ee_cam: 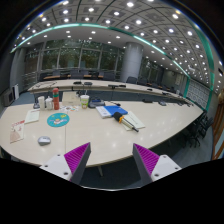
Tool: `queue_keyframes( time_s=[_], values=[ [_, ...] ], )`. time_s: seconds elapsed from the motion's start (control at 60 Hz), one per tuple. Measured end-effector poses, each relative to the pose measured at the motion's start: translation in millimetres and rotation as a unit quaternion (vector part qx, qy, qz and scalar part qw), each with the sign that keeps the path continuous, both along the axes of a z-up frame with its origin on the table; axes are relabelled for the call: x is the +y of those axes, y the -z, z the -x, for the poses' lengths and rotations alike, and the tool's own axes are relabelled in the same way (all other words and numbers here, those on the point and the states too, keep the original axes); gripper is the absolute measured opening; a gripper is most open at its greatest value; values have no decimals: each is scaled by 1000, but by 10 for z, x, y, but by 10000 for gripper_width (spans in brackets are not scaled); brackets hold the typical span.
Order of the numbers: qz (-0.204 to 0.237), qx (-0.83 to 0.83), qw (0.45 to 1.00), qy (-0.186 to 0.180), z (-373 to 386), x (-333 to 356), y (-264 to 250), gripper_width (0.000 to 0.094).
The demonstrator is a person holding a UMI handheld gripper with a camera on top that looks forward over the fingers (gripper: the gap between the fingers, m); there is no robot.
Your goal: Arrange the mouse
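A small grey rounded object [44, 141], apparently the mouse, lies near the front left edge of a large cream table [100, 135]. A round blue mat [58, 120] lies just beyond it. My gripper [112, 160] is open and empty, held off the table's front edge, with the mouse well ahead and to the left of the left finger. The magenta pads [77, 155] stand wide apart, with only the table edge and dark floor between them.
Bottles [55, 100] and a cup [85, 100] stand at the table's far left. Papers [110, 112] and a dark tool with orange [124, 121] lie mid-table. Sheets [17, 130] lie at the left. Chairs [200, 128] stand to the right.
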State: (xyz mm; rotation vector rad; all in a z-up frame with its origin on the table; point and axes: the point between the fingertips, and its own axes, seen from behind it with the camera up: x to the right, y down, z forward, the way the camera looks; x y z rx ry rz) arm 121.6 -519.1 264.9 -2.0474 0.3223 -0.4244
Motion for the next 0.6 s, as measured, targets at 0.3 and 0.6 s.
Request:
queue_keyframes(
  time_s=[0.3, 0.6],
  values=[
    [32, 35, 999, -16, 430, 48, 750, 856],
    [63, 87, 988, -111, 2058, 831, 1940, 858]
  ],
)
